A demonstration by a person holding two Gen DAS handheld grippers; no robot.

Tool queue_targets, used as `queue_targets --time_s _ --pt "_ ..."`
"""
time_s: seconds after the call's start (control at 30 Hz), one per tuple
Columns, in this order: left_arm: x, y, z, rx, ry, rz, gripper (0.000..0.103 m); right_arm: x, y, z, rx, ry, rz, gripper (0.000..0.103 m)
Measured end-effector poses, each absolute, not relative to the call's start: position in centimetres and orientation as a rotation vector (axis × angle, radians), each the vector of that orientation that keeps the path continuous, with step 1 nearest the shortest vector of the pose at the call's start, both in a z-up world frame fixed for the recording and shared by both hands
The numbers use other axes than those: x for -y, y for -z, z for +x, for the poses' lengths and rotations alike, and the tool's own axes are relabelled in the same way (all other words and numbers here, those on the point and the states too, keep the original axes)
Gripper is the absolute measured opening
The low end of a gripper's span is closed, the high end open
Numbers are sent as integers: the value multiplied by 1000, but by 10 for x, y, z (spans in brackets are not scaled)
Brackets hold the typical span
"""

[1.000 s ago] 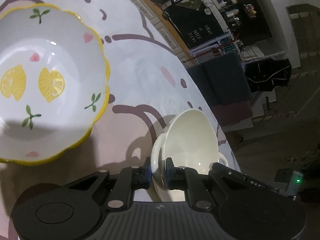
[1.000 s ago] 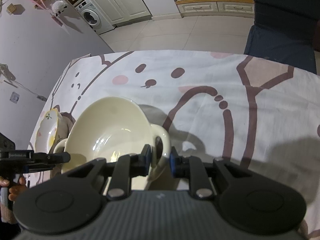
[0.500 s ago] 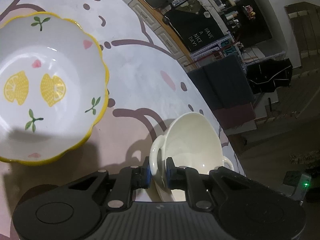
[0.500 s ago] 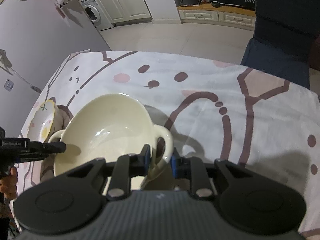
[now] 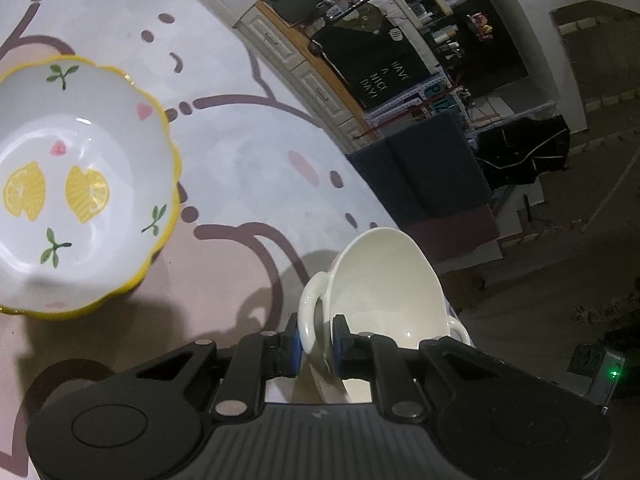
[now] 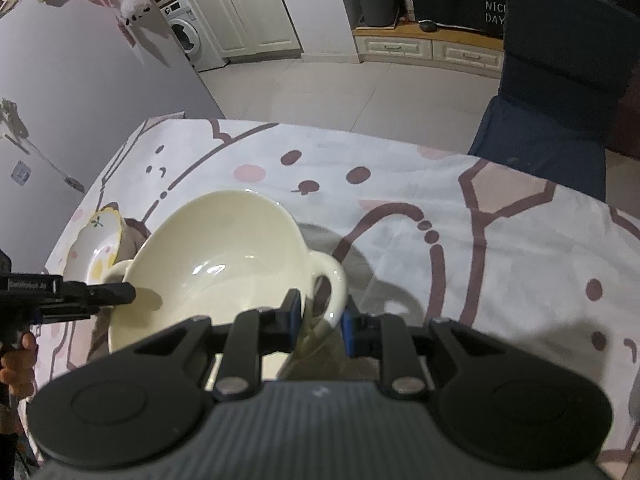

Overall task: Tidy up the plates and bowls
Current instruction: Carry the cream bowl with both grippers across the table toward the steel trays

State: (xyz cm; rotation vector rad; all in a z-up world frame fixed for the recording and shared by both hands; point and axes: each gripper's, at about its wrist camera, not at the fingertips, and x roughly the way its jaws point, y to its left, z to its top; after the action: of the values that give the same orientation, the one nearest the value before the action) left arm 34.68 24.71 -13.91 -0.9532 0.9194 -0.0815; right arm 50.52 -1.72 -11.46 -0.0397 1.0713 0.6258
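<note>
Above the tablecloth: my cream bowl, lifted clear.
Grip: left gripper and right gripper each pinch one handle.
Lemon bowl: ten o'clock.
Risk: uneven lifting tips my bowl; handles slip.

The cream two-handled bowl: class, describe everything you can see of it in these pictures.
The cream two-handled bowl looks like glossy glazed ceramic, plain and empty, with a loop handle on each side. The left gripper is shut on one handle, the right gripper on the other. It is tilted above the patterned tablecloth, casting a shadow there. The lemon-print bowl sits apart from it.
</note>
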Motion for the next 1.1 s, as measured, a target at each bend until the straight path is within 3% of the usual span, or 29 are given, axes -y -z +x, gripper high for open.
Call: queue_targets --time_s 0.67,1.1 --pt "-207 66 281 -886 148 -888 16 67 52 413 -969 -593 10 24" --pt "-161 56 249 -907 231 -854 16 125 37 344 -937 -533 70 24"
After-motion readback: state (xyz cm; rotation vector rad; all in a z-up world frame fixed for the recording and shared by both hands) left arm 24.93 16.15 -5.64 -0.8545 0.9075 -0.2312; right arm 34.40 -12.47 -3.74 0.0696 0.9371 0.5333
